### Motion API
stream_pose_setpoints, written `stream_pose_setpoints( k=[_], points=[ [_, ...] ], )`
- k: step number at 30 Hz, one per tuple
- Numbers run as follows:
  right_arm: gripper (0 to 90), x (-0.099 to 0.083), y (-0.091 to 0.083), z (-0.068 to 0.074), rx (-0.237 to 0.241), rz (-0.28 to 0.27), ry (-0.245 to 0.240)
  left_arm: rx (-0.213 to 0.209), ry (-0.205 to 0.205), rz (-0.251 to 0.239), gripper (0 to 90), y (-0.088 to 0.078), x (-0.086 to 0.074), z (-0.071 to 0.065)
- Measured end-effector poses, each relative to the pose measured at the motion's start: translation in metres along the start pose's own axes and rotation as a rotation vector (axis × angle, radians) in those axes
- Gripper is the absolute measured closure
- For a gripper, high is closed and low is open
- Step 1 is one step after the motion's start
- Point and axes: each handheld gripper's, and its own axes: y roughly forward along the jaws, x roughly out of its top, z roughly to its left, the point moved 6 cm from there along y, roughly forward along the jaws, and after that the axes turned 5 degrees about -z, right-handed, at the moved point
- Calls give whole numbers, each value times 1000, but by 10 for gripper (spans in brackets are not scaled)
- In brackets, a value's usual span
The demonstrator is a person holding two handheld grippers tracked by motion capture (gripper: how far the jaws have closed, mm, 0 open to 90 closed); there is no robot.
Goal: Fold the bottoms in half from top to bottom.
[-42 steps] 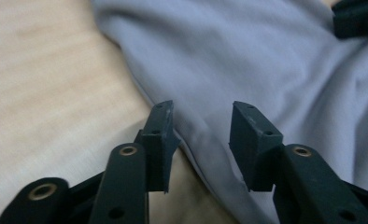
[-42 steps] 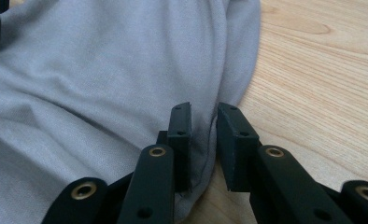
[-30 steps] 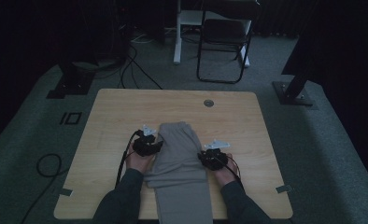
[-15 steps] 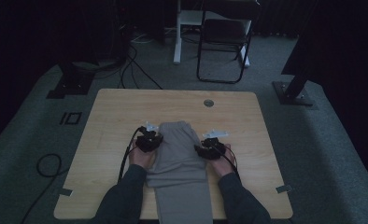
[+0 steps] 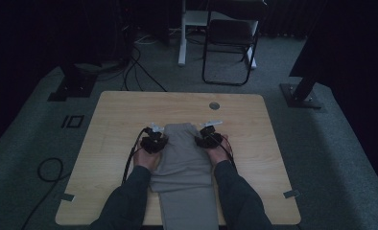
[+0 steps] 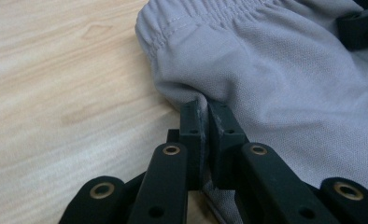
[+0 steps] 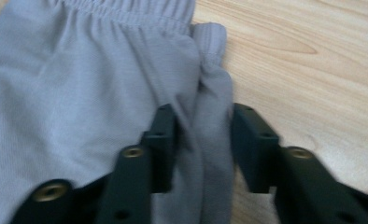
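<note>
Grey pants (image 5: 184, 163) lie lengthwise on the wooden table (image 5: 124, 112), with the elastic waistband at the far end and the legs hanging over the near edge. My left gripper (image 5: 154, 140) sits at the pants' left edge near the waistband. In the left gripper view its jaws (image 6: 205, 109) have just closed and pinch a fold of grey cloth (image 6: 275, 70). My right gripper (image 5: 207, 138) is at the right edge. Its jaws (image 7: 203, 126) have just been closing and straddle a fold of the cloth (image 7: 79, 70), with a gap still showing on one side.
A round grommet hole (image 5: 214, 105) sits in the table's far middle. Beyond the table stand a black folding chair (image 5: 230, 43) and a white post (image 5: 182, 38). Black stand bases (image 5: 304, 93) (image 5: 72, 86) and cables (image 5: 48, 167) lie on the grey carpet.
My right gripper has slid away from the person along the pants' right edge toward the waistband. The left hand has stayed about where it was.
</note>
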Motion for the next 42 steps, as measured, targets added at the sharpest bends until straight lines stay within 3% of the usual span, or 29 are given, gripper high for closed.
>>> stream_pose_setpoints(
  k=[3, 6, 9, 13, 20, 23, 30, 38, 42],
  points=[
    [818, 3, 2, -2, 21, 9, -4, 13, 17, 8, 858, 3, 4, 1],
    [871, 5, 5, -6, 28, -2, -7, 17, 22, 5, 864, 8, 8, 4],
    [878, 10, 6, -10, 15, -8, -11, 23, 17, -1, 867, 10, 16, 8],
    [879, 25, 1, -16, 7, -59, 15, 38, 27, -35, 867, 6, 34, 13],
    [879, 62, -24, -25, -2, -192, 0, 35, 19, -144, 867, -16, 74, 18],
    [879, 67, -32, -26, 13, -211, 9, 26, 7, -175, 867, -24, 82, 18],
    [877, 54, -47, -19, 54, -191, -2, -25, 48, -160, 865, -40, 68, -1],
    [876, 13, -66, -8, 105, -133, -21, -99, 90, -152, 864, -64, 37, -31],
    [874, -7, -73, 3, 141, -107, -44, -123, 115, -120, 863, -71, 14, -45]
  ],
)
